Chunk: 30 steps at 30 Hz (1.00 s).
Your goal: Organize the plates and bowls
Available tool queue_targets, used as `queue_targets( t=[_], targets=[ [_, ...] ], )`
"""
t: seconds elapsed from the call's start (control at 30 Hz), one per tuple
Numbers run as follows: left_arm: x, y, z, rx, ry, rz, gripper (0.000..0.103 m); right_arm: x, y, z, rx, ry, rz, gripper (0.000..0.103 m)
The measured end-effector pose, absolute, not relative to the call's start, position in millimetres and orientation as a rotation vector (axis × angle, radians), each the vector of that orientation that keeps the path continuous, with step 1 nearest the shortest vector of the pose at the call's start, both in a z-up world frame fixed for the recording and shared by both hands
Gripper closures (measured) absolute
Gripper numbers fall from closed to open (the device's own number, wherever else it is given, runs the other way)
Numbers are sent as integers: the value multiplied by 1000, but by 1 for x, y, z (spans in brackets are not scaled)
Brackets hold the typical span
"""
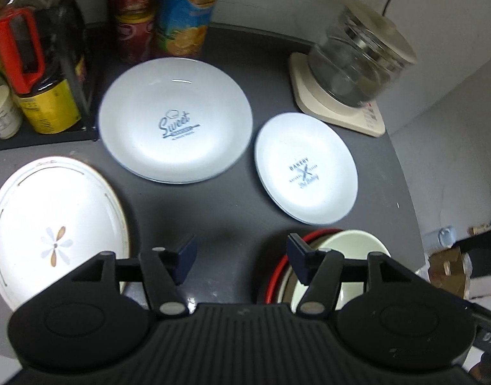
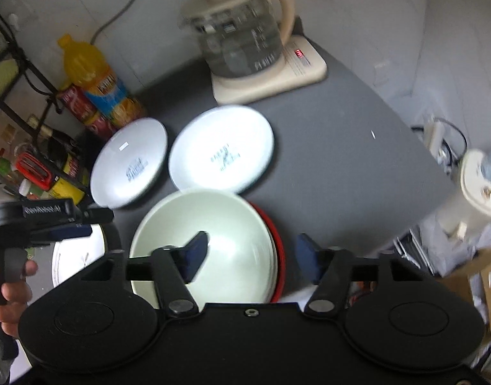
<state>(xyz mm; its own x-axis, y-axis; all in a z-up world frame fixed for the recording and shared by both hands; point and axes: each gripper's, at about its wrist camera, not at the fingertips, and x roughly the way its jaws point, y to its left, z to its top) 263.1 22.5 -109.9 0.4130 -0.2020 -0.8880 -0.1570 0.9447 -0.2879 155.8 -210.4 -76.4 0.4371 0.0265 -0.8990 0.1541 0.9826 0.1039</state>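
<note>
Fingers on both grippers are gaping, empty: we're hovering the left gripper [image 1: 242, 256] over the counter [image 1: 232, 211], the right gripper [image 2: 252, 256] over the cream bowl [image 2: 232, 224].

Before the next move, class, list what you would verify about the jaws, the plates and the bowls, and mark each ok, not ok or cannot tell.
1. Left gripper jaws open, holding nothing: ok.
2. Right gripper jaws open, holding nothing: ok.
3. Cream bowl nested in the red bowl: ok.
4. Sweet plate and Bakery plate stacked: not ok, they lie apart.
5. Flower plate fully on the table: cannot tell.
</note>
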Motion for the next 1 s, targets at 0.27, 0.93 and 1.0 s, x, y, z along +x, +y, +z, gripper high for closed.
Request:
queue_targets(
  t=[0.27,0.93,1.0],
  targets=[
    [261,41,-103,-389,1118,64,38,191,-204,-70,132,1096,14,18],
    [252,108,-102,-570,1003,279,37,285,-127,-85,-10,1131,306,20],
    [254,112,-105,-587,987,282,37,295,-119,-89,-11,1140,329,22]
  ],
)
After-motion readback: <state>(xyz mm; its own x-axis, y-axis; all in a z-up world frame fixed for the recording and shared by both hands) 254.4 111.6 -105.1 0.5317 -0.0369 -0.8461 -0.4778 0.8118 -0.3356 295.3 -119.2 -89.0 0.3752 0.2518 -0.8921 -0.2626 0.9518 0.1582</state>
